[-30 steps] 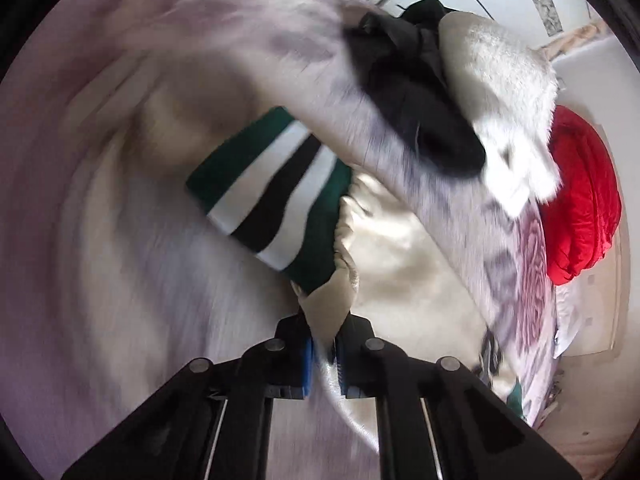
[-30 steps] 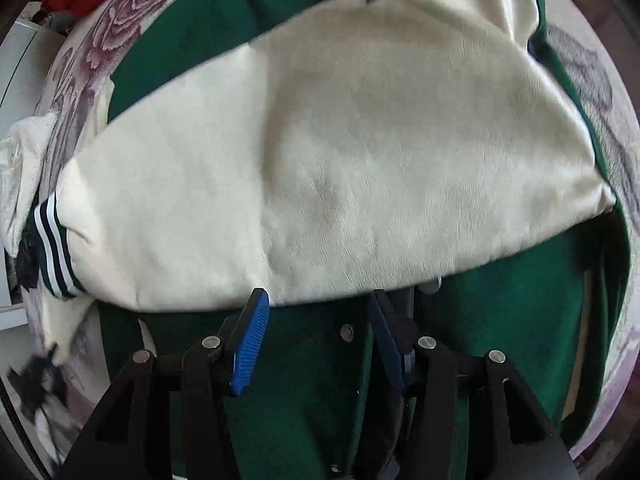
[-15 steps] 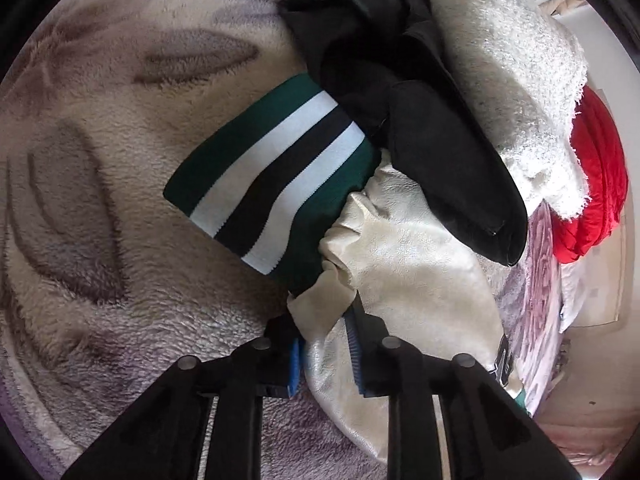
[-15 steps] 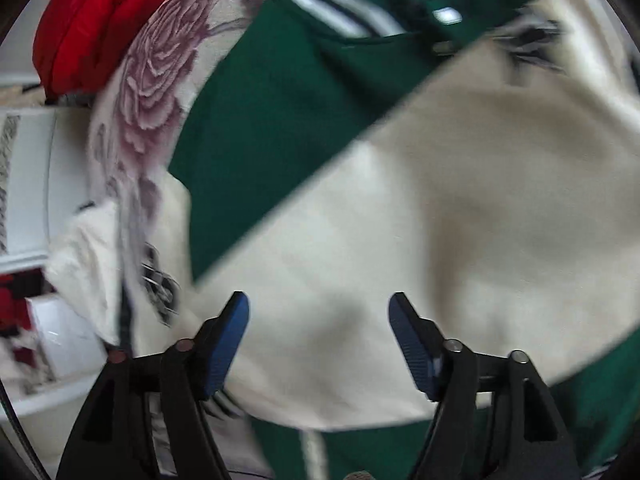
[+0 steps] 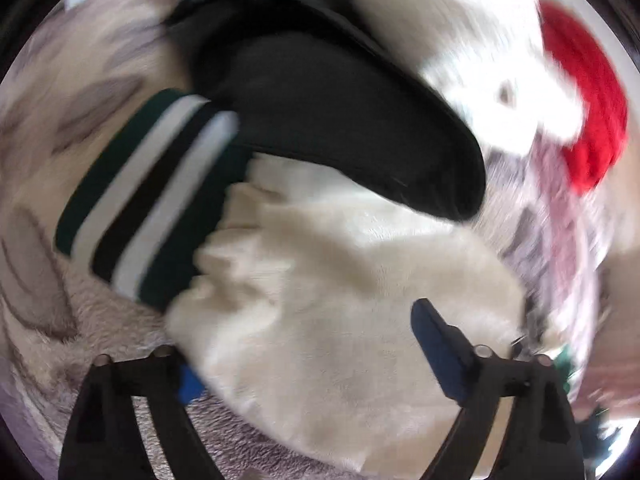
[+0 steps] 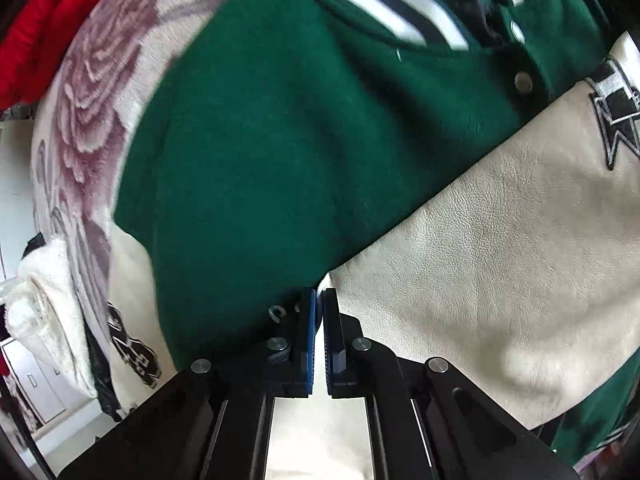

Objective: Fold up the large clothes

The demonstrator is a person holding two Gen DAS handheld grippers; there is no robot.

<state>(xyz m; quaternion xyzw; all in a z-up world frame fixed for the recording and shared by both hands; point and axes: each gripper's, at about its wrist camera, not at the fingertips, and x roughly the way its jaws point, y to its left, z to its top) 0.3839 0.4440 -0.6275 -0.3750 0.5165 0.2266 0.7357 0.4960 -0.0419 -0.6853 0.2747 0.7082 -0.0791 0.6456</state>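
A green varsity jacket [image 6: 280,160] with cream sleeves lies spread on a floral blanket [image 6: 92,100]. In the right wrist view one cream sleeve [image 6: 500,260] lies across the green body, and my right gripper [image 6: 319,296] is shut on that sleeve's edge where it meets the green. In the left wrist view the other cream sleeve [image 5: 320,280] ends in a green, white and black striped cuff [image 5: 148,200]. My left gripper [image 5: 306,344] hangs over this sleeve. Its jaws are opening wide; the sleeve lies between them but the pads do not press it.
A black garment [image 5: 340,120] overlaps the sleeve near the cuff. A white fluffy garment [image 5: 440,20] and a red one [image 5: 588,100] are piled behind it. The jacket's striped collar [image 6: 400,4] is at the top of the right wrist view.
My left gripper let go of the cream sleeve near the cuff and spread wide. My right gripper opened, moved across the jacket, then shut at the sleeve's edge.
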